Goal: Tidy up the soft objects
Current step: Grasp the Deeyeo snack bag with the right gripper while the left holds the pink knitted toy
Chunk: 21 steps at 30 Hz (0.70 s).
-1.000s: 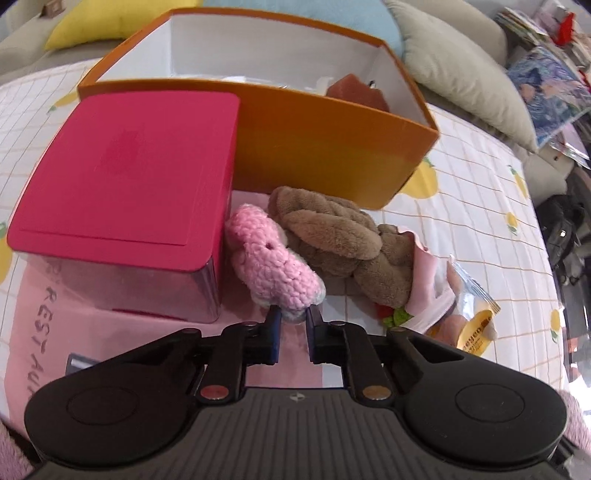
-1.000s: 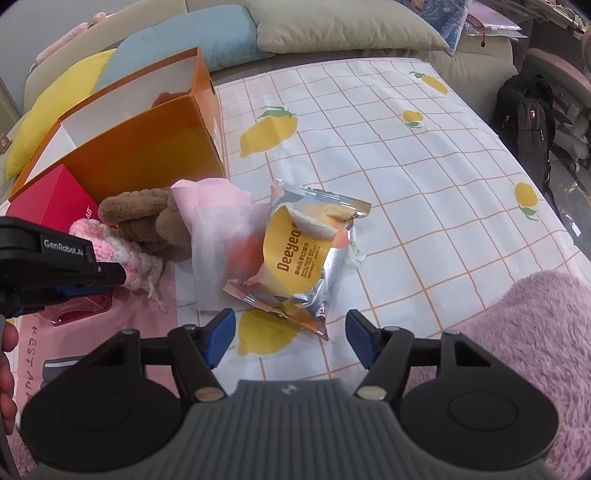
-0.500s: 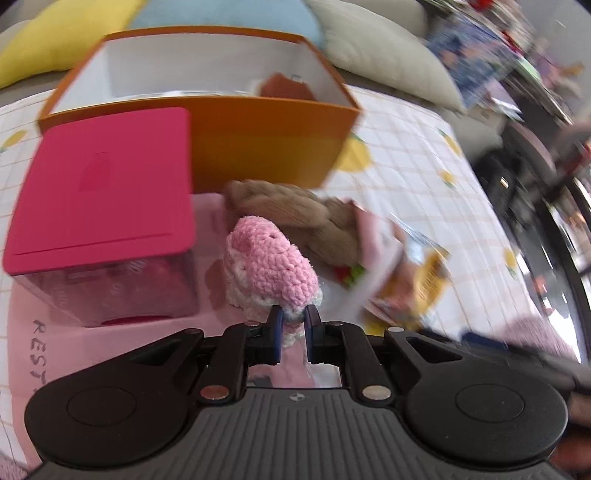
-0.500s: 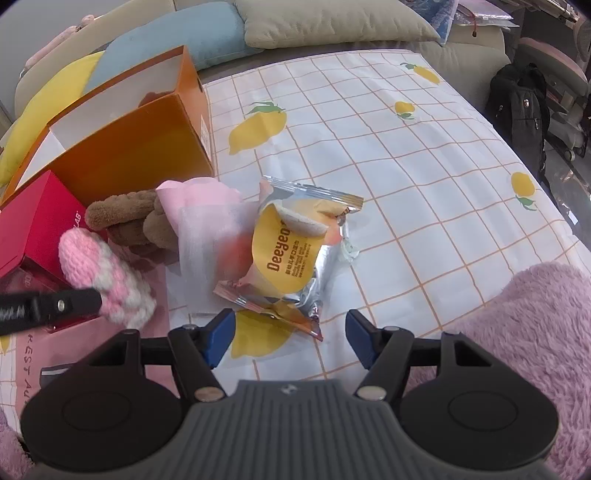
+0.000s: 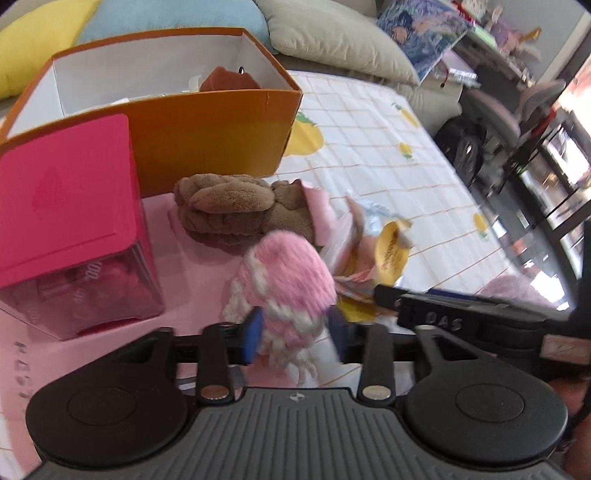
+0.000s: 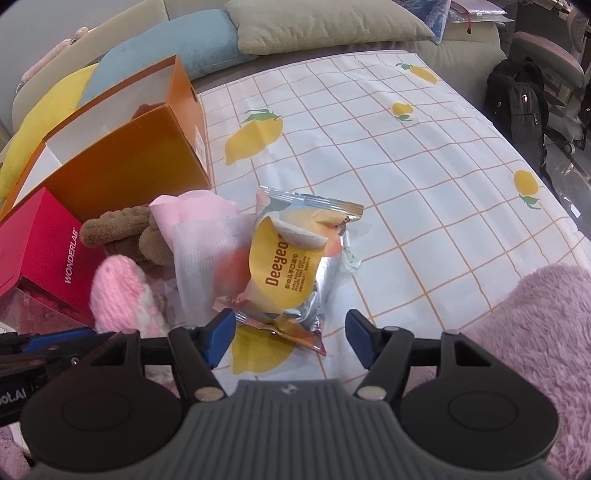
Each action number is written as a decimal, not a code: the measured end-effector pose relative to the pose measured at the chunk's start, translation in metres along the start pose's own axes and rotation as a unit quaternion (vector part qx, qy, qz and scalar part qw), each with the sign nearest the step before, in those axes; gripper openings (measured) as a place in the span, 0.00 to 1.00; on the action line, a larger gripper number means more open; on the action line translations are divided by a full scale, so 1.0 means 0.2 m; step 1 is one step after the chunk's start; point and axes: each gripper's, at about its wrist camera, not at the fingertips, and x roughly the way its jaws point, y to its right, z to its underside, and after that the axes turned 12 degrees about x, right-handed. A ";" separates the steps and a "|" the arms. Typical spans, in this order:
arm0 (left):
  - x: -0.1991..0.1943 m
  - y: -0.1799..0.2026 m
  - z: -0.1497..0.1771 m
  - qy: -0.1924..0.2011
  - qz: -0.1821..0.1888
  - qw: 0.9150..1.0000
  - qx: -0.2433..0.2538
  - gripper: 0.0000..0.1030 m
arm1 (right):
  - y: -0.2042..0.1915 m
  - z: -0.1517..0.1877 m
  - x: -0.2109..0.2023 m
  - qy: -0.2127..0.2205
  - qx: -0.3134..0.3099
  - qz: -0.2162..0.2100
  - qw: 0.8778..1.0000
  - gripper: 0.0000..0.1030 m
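A pink and white knitted toy [image 5: 286,284] sits between the blue fingers of my left gripper [image 5: 295,334], whose jaws now stand apart around it. It also shows in the right wrist view [image 6: 122,291]. A brown plush toy [image 5: 236,212] lies behind it, against a pink cloth bundle [image 6: 201,221]. My right gripper [image 6: 290,338] is open and empty, just in front of a yellow and silver wipes packet [image 6: 295,258]. The orange box [image 5: 207,125] stands open at the back.
A red lidded box [image 5: 66,206] stands at the left beside the orange box. Cushions [image 6: 325,26] line the back. A purple fluffy cloth [image 6: 535,350] lies at the right. A black backpack [image 6: 517,96] and chairs stand beyond the bed's edge.
My left gripper lifted the knitted toy off the bed and swung right toward the right gripper. Its jaws, shut on the toy before, have now spread. The right gripper barely moved.
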 end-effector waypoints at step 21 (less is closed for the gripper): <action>0.24 0.16 0.02 -0.050 -0.055 0.990 0.123 0.71 | 0.06 -0.07 0.16 0.003 0.075 -0.033 0.997 0.65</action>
